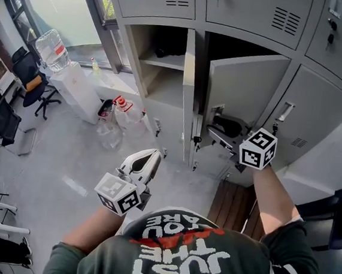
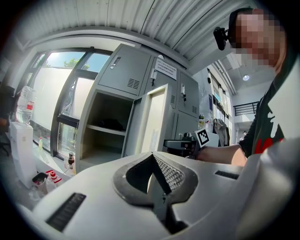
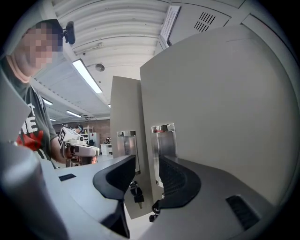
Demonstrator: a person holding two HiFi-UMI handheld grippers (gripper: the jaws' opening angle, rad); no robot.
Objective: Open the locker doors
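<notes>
Grey lockers (image 1: 255, 15) fill the far side of the head view. The left lower locker stands wide open, its door (image 1: 188, 87) seen edge-on and a shelf (image 1: 163, 60) inside. The middle door (image 1: 248, 89) is partly open. My right gripper (image 1: 215, 127) is at that door's free edge. In the right gripper view, the gripper (image 3: 147, 161) is open astride the edge of the door (image 3: 220, 117). Its right pad lies by the metal handle (image 3: 164, 140); its left jaw stands apart from the edge. Keys (image 3: 137, 192) hang beyond. My left gripper (image 1: 156, 154) (image 2: 152, 157) is shut and empty, hanging free in front of the lockers.
The lower right locker door (image 1: 306, 110) and the upper row are closed. A water dispenser (image 1: 73, 88) and bags with bottles (image 1: 122, 110) stand on the floor at the left by the window. Office chairs (image 1: 32, 81) are further left. A wooden board (image 1: 230, 205) lies below the lockers.
</notes>
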